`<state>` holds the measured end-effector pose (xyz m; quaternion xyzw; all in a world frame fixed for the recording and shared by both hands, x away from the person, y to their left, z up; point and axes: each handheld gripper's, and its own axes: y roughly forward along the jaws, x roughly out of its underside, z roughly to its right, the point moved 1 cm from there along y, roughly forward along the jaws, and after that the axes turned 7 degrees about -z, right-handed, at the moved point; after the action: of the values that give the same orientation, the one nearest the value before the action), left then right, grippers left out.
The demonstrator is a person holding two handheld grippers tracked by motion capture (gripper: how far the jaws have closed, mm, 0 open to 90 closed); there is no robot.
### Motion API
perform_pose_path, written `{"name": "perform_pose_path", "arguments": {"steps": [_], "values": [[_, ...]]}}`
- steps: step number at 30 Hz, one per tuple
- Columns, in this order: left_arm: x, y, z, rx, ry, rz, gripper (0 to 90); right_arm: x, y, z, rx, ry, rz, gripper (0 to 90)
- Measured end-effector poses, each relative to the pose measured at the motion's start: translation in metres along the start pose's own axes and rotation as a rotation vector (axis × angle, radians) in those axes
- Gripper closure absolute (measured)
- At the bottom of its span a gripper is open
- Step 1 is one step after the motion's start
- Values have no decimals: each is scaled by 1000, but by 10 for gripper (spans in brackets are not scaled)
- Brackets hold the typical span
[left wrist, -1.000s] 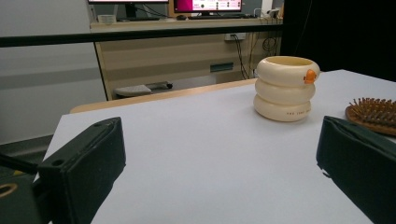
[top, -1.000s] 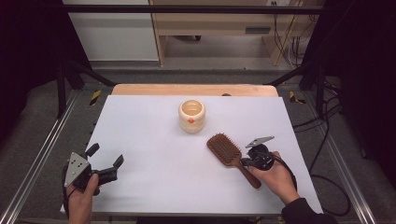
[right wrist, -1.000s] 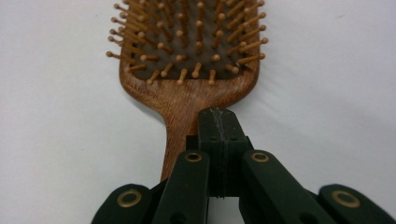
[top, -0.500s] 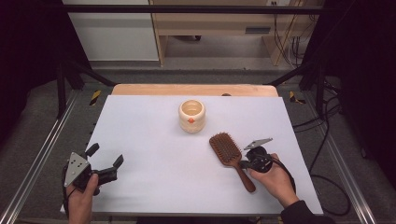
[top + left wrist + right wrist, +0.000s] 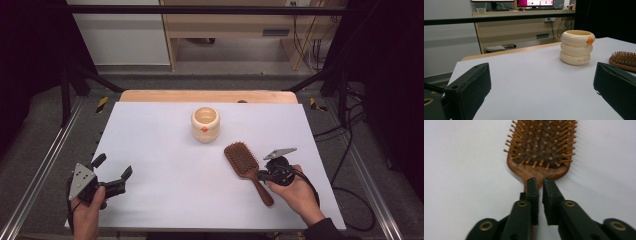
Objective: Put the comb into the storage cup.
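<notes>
Here a cream ringed cup point(image 5: 205, 124) stands alone at upper centre of the white table point(image 5: 165, 150), nothing between it and the brown wooden hairbrush point(image 5: 247, 171) lying bristles-up right of centre, handle slanting to lower right, pinched by the right gripper point(image 5: 262, 174), while the left gripper point(image 5: 113, 172) gapes at lower left.

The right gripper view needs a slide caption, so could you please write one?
Right gripper closed on the neck of a wooden hairbrush lying bristles-up on the white table.
</notes>
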<state>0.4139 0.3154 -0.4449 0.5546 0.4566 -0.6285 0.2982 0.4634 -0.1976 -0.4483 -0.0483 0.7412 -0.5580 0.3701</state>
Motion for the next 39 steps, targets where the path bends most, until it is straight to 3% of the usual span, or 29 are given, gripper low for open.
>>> {"name": "perform_pose_path", "arguments": {"steps": [6, 7, 10, 15, 19, 26, 35, 38, 39], "values": [[0, 0, -1, -1, -4, 2, 14, -3, 0, -7, 7, 24, -22, 547], [0, 0, -1, -1, -4, 2, 14, -3, 0, -7, 7, 24, -22, 547], [0, 0, -1, -1, -5, 2, 14, -5, 3, -8, 31, 33, -24, 359], [0, 0, -1, -1, -3, 2, 14, -6, 4, -9, 70, 34, -23, 189], [0, 0, -1, -1, -2, 1, 14, -7, 6, -12, 72, 36, -36, 105], [0, -1, -2, -8, -10, 4, 8, -5, 14, -17, 65, 6, -70, 79], [0, 0, -2, -8, -9, 3, 8, -6, 19, -19, 65, 17, -94, 88], [0, 0, -2, -8, -9, 2, 8, -6, 20, -18, 68, 20, -107, 121], [0, 0, -2, -8, -9, 3, 7, -6, 21, -18, 59, 28, -120, 182]]}}
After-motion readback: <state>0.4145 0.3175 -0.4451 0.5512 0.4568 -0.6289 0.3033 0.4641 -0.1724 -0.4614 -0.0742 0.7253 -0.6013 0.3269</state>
